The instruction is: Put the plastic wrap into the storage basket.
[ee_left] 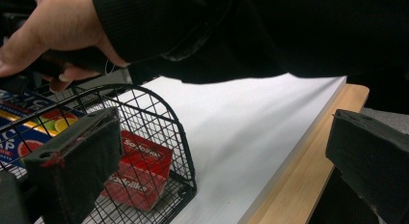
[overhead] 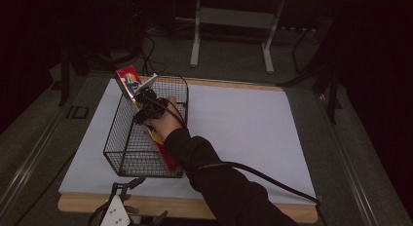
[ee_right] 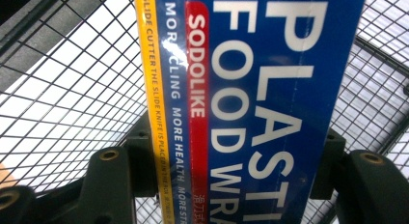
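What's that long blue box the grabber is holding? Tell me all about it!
The plastic wrap box is a long, thin carton, blue with big white letters, a red stripe reading SODOLIKE and a yellow edge. Its other face looks red. The right gripper clamps it from both sides. It slants over the black wire basket, its far end poking above the rim.

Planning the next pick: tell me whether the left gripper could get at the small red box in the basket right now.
Probably not cleanly. The left gripper sits open outside the wire basket, whose wall screens the small red box; above it, the right sleeve crosses.
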